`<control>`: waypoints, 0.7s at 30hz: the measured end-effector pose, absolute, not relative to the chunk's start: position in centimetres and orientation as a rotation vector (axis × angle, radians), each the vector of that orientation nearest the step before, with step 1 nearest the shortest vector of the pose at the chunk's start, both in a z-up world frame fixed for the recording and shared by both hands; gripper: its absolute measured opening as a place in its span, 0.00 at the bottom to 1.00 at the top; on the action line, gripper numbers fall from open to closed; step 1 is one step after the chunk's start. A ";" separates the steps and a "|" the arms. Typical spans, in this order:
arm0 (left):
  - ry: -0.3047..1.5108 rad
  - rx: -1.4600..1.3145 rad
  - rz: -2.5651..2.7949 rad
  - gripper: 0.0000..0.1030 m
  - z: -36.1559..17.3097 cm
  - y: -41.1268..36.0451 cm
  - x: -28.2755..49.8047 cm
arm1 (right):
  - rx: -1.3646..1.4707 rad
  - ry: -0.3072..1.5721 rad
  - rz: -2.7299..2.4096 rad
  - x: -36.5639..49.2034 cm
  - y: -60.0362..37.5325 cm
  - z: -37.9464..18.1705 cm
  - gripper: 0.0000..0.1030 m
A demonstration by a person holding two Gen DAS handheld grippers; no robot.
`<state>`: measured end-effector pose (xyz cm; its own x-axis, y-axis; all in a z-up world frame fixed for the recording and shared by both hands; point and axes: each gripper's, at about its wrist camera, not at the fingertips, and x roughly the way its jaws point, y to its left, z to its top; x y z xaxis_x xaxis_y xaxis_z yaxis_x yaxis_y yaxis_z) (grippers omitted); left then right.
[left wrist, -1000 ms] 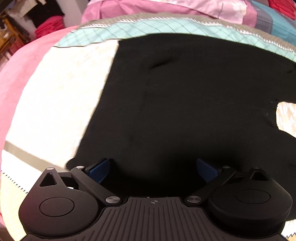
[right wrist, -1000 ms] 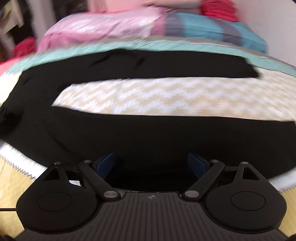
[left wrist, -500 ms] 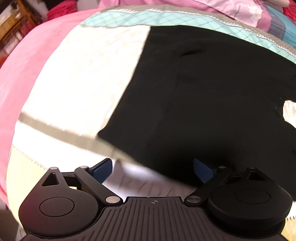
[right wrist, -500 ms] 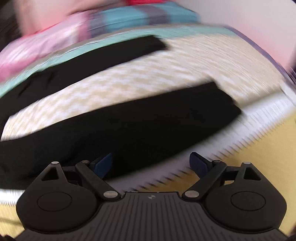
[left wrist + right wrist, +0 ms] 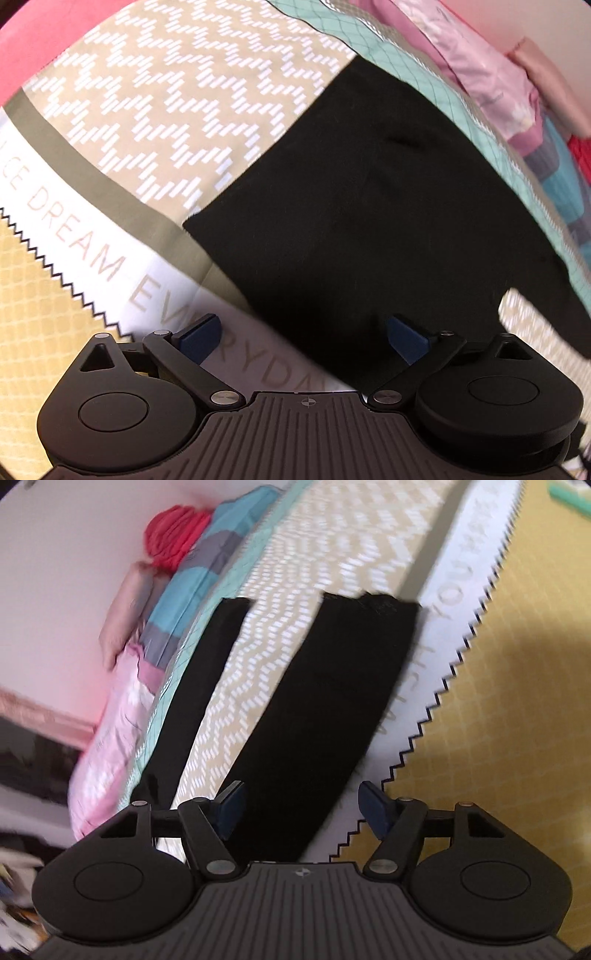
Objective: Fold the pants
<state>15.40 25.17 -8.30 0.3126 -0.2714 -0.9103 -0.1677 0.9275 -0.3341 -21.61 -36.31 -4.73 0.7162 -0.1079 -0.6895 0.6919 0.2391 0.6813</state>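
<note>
Black pants lie flat on the patterned bedspread, legs parted. Left gripper and right gripper: jaws wide, holding nothing. Pillows at ten o'clock.

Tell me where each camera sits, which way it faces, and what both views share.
Left wrist: sits on the left gripper, looking forward along its open jaws at the waist end of the black pants lying on the patterned bedspread.
Right wrist: sits on the right gripper, jaws open, looking along the two pant legs toward the pillows.
Shared: the black pants, the bedspread, the pillows.
</note>
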 end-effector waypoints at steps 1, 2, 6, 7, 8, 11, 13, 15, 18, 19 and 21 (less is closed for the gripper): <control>1.254 -0.424 -0.069 1.00 -8.4 25.3 15.6 | 1.234 0.563 -0.588 -21.6 -36.5 -4.8 0.70; 1.248 -0.440 -0.057 1.00 -8.5 25.3 15.6 | 1.261 0.547 -0.588 -21.7 -36.7 -4.9 0.70; 1.235 -0.443 -0.039 1.00 -7.9 25.7 15.8 | 1.364 0.479 -0.607 -22.2 -37.5 -5.6 0.69; 1.234 -0.446 -0.046 1.00 -7.9 25.4 15.8 | 1.379 0.470 -0.605 -22.3 -37.4 -5.6 0.69; 1.229 -0.463 -0.067 1.00 -7.9 25.4 15.9 | 1.384 0.468 -0.594 -22.2 -37.3 -5.7 0.69; 1.220 -0.493 -0.099 1.00 -7.7 25.6 15.5 | 1.408 0.492 -0.521 -21.7 -37.0 -6.3 0.67; 1.211 -0.488 -0.094 1.00 -7.8 25.6 15.5 | 1.362 0.509 -0.512 -21.3 -36.8 -6.2 0.67; 1.209 -0.478 -0.081 1.00 -7.7 25.5 15.8 | 1.361 0.505 -0.514 -21.1 -37.0 -6.3 0.64; 1.216 -0.473 -0.073 1.00 -8.0 25.2 16.7 | 1.364 0.511 -0.523 -20.8 -37.3 -6.3 0.60; 1.221 -0.473 -0.064 1.00 -8.2 25.3 16.9 | 1.352 0.522 -0.522 -20.7 -37.3 -6.2 0.58; 1.227 -0.472 -0.039 0.91 -8.5 25.6 17.0 | 1.335 0.537 -0.526 -20.9 -37.0 -6.1 0.53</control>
